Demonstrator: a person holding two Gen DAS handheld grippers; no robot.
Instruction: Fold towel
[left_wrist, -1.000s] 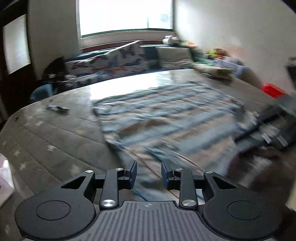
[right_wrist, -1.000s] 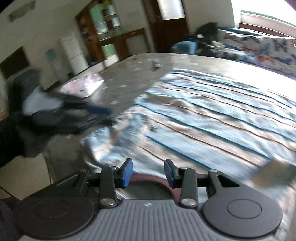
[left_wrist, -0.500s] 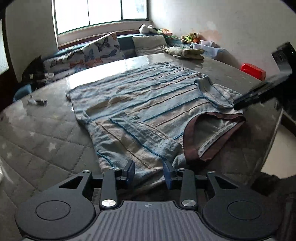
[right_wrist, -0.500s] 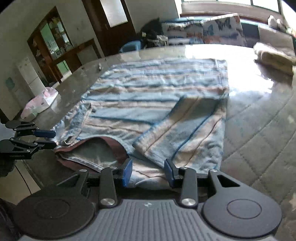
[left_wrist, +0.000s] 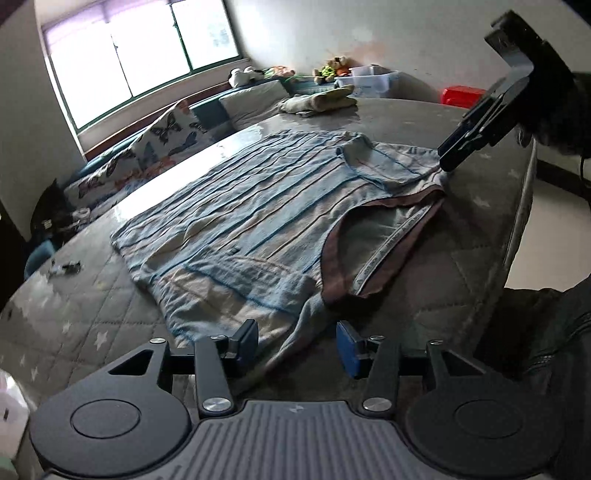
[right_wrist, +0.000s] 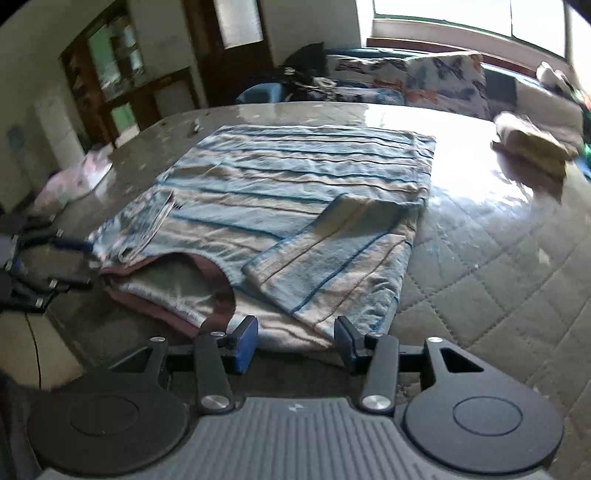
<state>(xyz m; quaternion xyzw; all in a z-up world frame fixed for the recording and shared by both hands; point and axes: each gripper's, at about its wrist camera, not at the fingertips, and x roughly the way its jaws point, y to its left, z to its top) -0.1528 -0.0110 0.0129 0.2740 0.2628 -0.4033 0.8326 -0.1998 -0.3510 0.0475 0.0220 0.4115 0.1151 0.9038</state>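
Quilted grey padding with small stars covers the wide table (left_wrist: 92, 306) that fills both wrist views, with a window, butterfly cushions and shelves of clutter behind it. Low at the near edge, the left gripper (left_wrist: 297, 341) has its jaws apart, and a drooping near-left corner of the striped towel (left_wrist: 258, 206) lies between the blue pads without being pinched. The right gripper (right_wrist: 297, 341) is likewise spread, its pads straddling the near edge of the same cloth but not closed on it; in the left wrist view it appears as a dark tool touching or just over the far-right corner, and which cannot be told. Outward from the jaws, the towel is spread across the middle of the table, blue and beige stripes running across it. It looks already doubled once: a brown-bordered underside gapes open along the near edge, and one corner is flopped back on top. A folded yellowish cloth (right_wrist: 532, 144) sits well apart at the far right. Judging from this, one fold is roughly in place but untidy; straightening the turned corners and at least one more fold remain.
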